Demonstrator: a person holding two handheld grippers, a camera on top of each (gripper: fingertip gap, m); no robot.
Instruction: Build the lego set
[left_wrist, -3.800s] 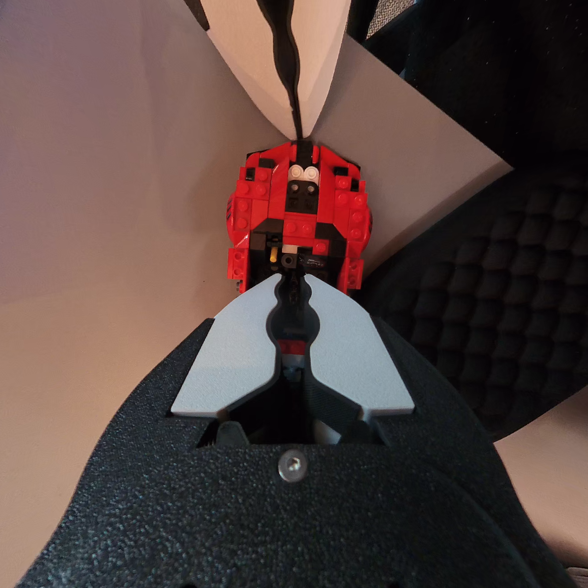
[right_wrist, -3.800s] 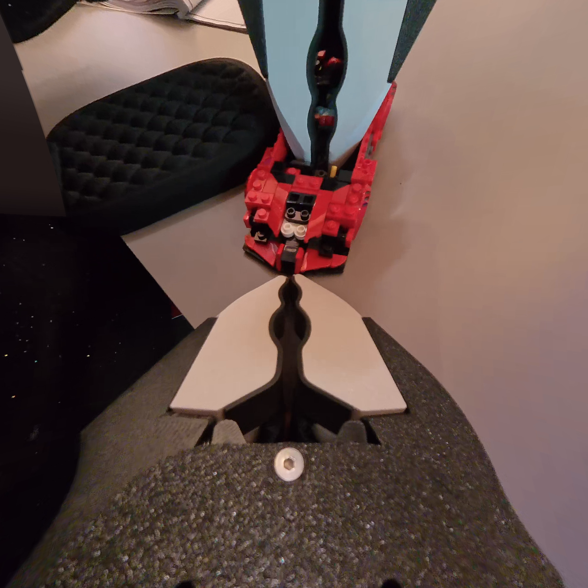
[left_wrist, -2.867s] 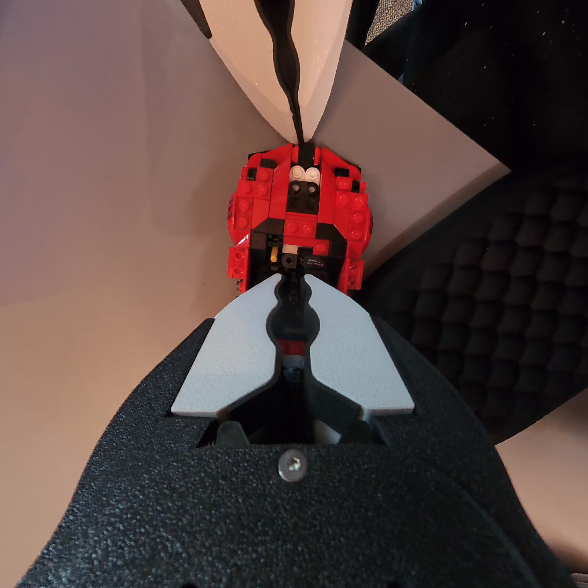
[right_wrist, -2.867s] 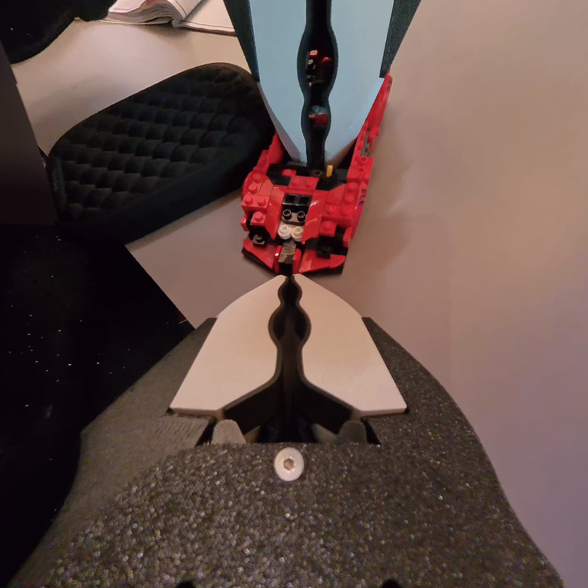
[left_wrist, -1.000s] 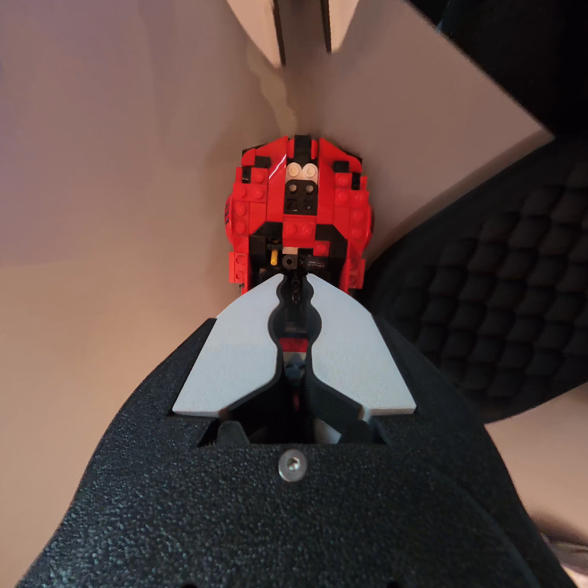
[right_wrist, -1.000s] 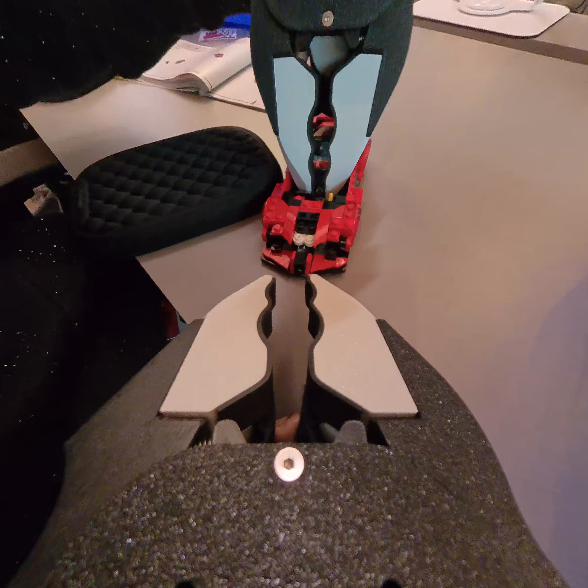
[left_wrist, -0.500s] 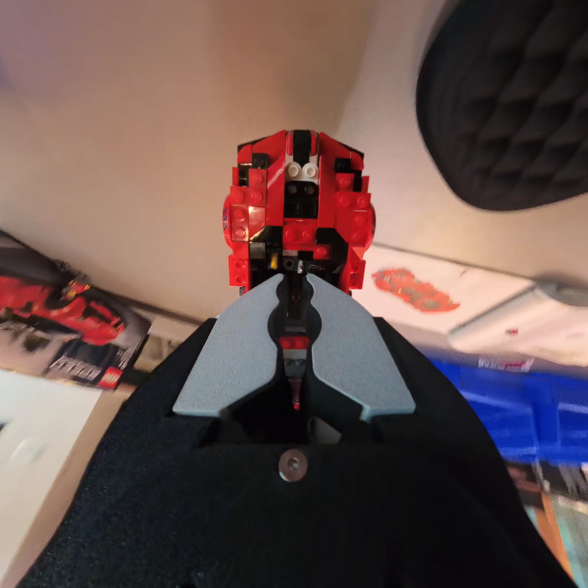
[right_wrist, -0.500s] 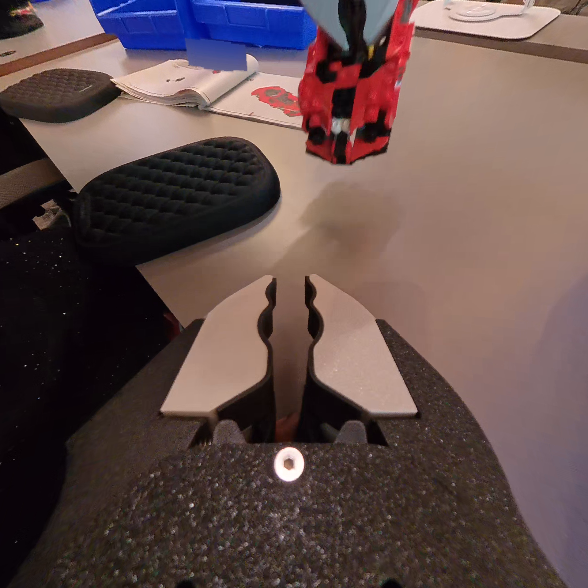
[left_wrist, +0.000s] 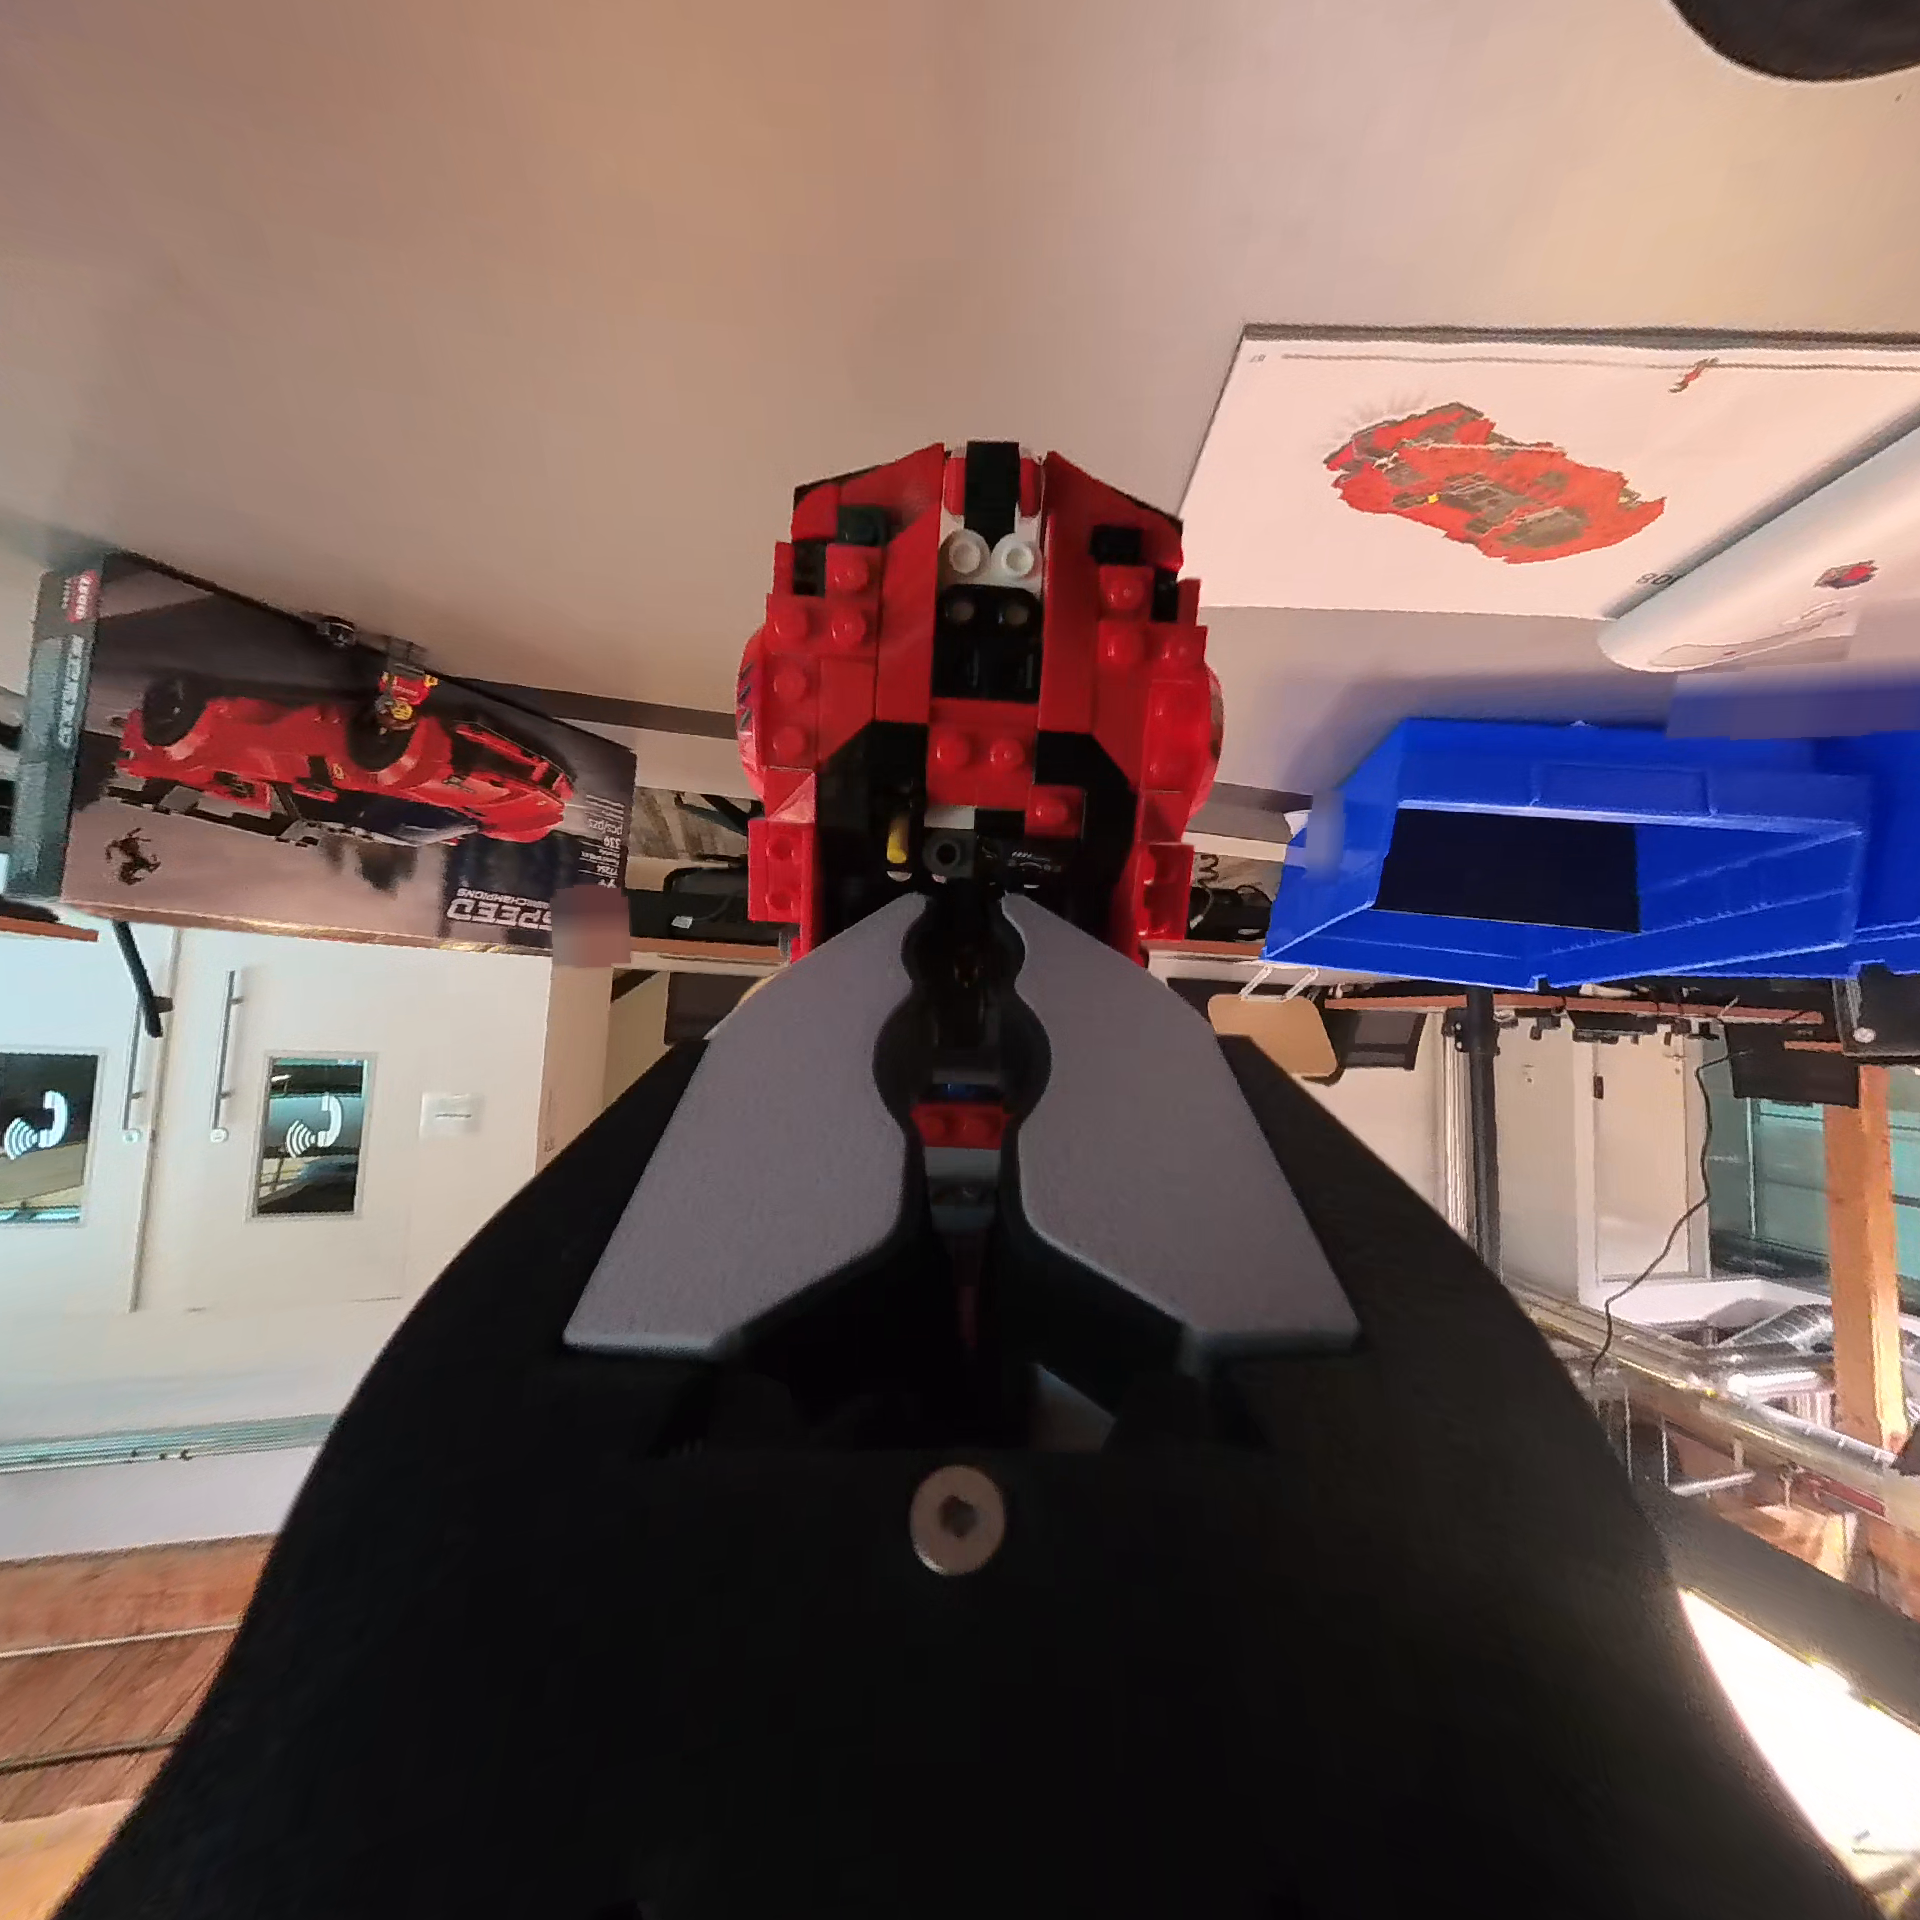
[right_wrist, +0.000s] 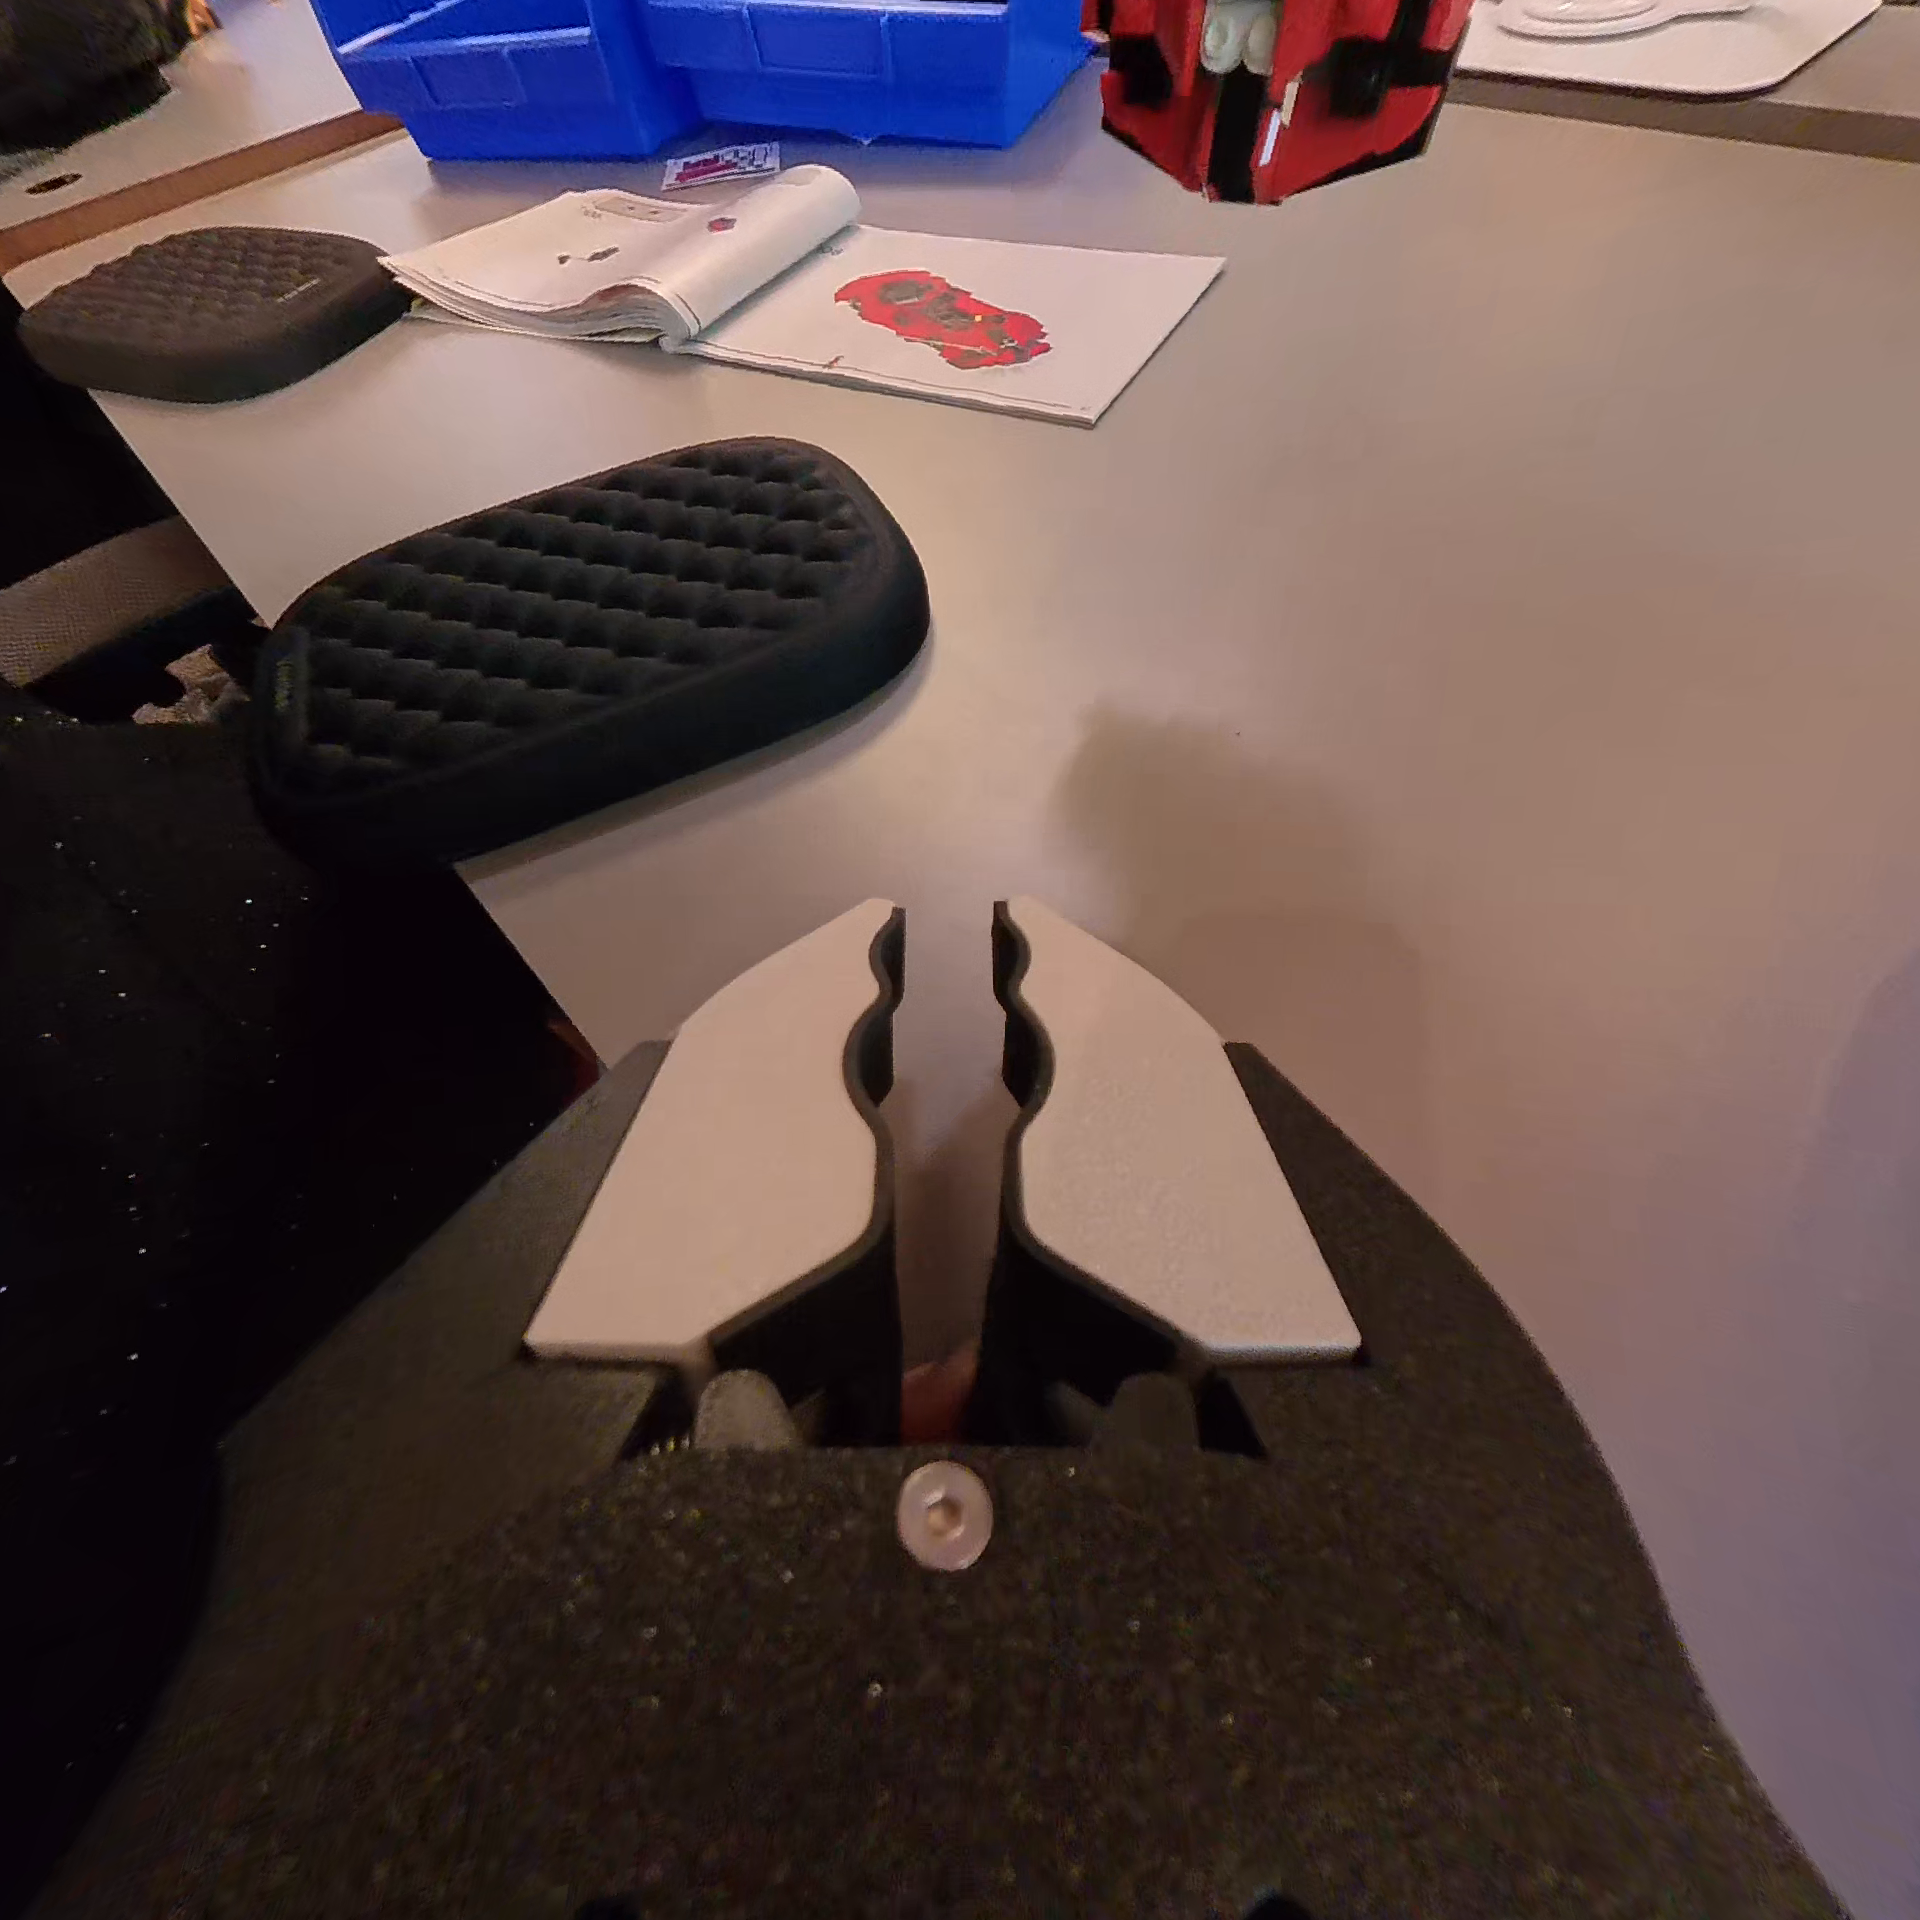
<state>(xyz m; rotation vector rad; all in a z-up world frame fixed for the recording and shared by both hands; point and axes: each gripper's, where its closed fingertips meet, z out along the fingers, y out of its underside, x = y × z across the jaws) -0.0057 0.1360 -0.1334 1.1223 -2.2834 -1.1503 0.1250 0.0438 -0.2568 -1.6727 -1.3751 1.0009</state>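
Observation:
My left gripper (left_wrist: 961, 914) is shut on the rear of the red and black lego car (left_wrist: 977, 686) and holds it up in the air, with the view turned upside down. The car also shows at the top of the right wrist view (right_wrist: 1273, 88), high above the grey table (right_wrist: 1455, 623). My right gripper (right_wrist: 948, 914) is open and empty, low over the table near its front edge.
An open instruction booklet (right_wrist: 810, 301) lies on the table, with blue bins (right_wrist: 707, 73) behind it. Two black padded rests (right_wrist: 592, 634) (right_wrist: 197, 301) lie to the left. The lego box (left_wrist: 312, 758) stands at the back. A white mat (right_wrist: 1642, 42) lies far right. Spacing between my two grippers at the tips: around 20 cm.
My left gripper has lifted the car off the table and tipped it over, so its view is now inverted. My right gripper opened, let go of the car's nose and drew back.

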